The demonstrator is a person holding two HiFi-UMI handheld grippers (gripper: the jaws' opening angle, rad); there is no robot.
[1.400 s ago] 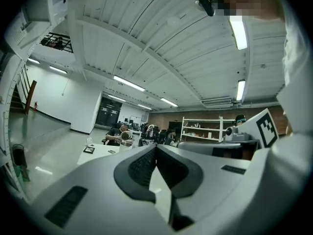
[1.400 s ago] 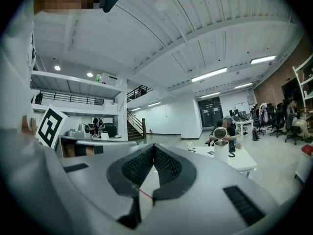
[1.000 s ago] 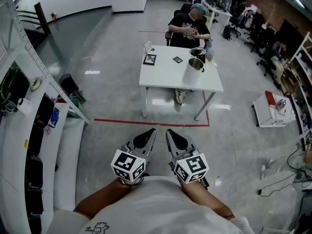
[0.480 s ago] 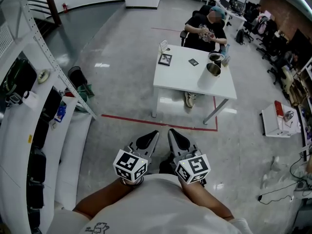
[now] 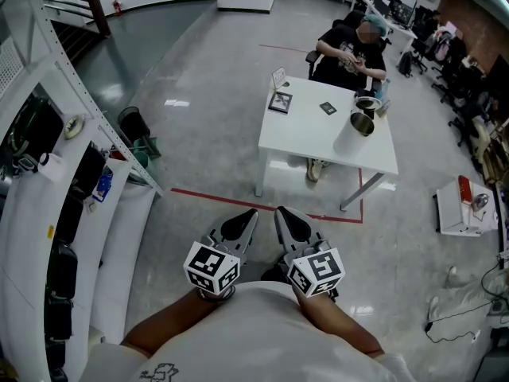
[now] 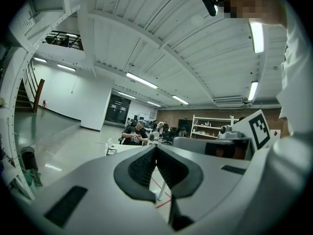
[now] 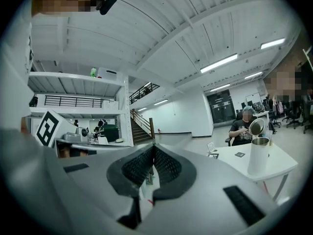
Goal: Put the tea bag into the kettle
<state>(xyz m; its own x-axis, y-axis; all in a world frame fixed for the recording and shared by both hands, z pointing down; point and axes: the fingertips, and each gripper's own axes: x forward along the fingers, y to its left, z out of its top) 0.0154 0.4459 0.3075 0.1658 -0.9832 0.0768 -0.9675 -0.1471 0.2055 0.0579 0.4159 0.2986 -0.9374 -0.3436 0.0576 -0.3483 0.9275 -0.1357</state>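
Standing on a glossy grey floor (image 5: 215, 134), the person holds two grippers low in front: the left gripper (image 5: 245, 216) and the right gripper (image 5: 283, 213), each of grey plastic with black ribbed pads (image 6: 142, 166) and one marker cube (image 5: 211, 267). Both have the jaws pressed together with nothing between them. One white rectangular table (image 5: 310, 138) stands well apart ahead. On it stands one kettle (image 5: 352, 138), a white cylinder with a metal rim and its round lid tipped open, near one seated person (image 5: 354, 54). The tea bag I cannot make out.
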